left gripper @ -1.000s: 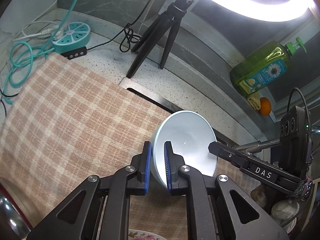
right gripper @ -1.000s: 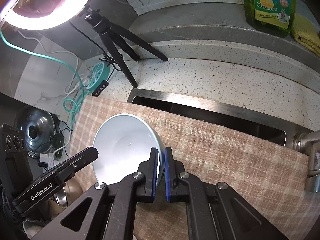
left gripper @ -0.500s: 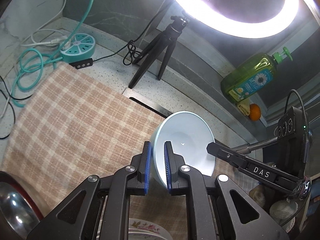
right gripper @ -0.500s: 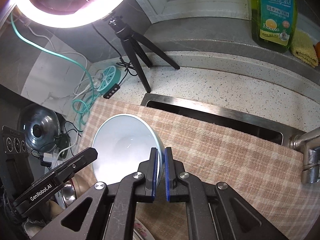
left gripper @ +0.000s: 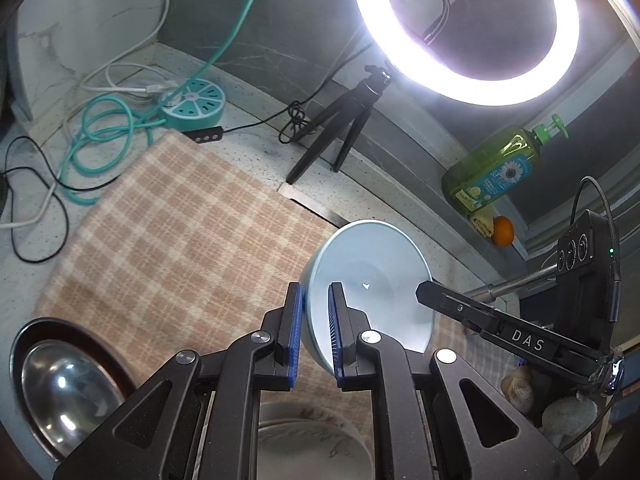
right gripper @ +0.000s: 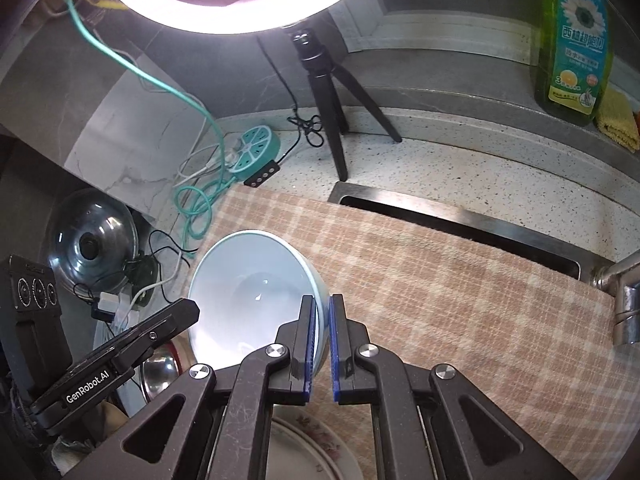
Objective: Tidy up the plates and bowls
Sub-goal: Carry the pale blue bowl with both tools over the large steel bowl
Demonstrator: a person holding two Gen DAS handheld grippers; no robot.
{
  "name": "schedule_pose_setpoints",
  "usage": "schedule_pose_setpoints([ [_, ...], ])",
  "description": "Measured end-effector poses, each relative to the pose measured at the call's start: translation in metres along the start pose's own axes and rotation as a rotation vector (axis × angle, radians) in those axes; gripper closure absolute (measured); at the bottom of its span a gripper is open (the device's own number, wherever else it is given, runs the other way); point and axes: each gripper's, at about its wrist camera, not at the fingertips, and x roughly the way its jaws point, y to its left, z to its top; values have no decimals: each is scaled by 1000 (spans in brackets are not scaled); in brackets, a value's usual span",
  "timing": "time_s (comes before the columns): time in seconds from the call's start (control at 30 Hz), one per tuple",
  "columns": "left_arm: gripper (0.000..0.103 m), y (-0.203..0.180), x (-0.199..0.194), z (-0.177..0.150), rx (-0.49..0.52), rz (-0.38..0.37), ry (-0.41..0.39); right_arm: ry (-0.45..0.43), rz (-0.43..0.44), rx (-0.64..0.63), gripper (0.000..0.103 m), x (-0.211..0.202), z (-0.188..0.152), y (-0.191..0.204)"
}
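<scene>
A pale blue bowl (left gripper: 372, 280) hangs in the air above the checked cloth, held from both sides. My left gripper (left gripper: 314, 300) is shut on its left rim, one pad inside and one outside. In the right wrist view the same pale blue bowl (right gripper: 252, 292) shows with my right gripper (right gripper: 321, 312) shut on its right rim. Each gripper appears in the other's view: the right one (left gripper: 424, 292) and the left one (right gripper: 188, 312). A floral plate (left gripper: 316, 444) lies below my fingers, also seen as the floral plate (right gripper: 308, 452) in the right wrist view.
A steel bowl inside a dark bowl (left gripper: 60, 388) sits at lower left. A checked cloth (left gripper: 180, 248) covers the counter and part of the sink (right gripper: 460, 220). A ring light on a tripod (left gripper: 344, 132), a teal power strip (left gripper: 196, 104), cables and a green soap bottle (left gripper: 496, 172) stand behind. A tap (right gripper: 624, 300) is right.
Both grippers have risen and drawn back with the bowl between them. More of the counter, the steel bowl and the floral plate below have come into view.
</scene>
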Motion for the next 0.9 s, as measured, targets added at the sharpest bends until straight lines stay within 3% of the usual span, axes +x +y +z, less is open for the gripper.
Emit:
schedule_pose_setpoints([
  [0.9, 92, 91, -87, -40, -84, 38, -66, 42, 51, -118, 97, 19, -53, 112],
])
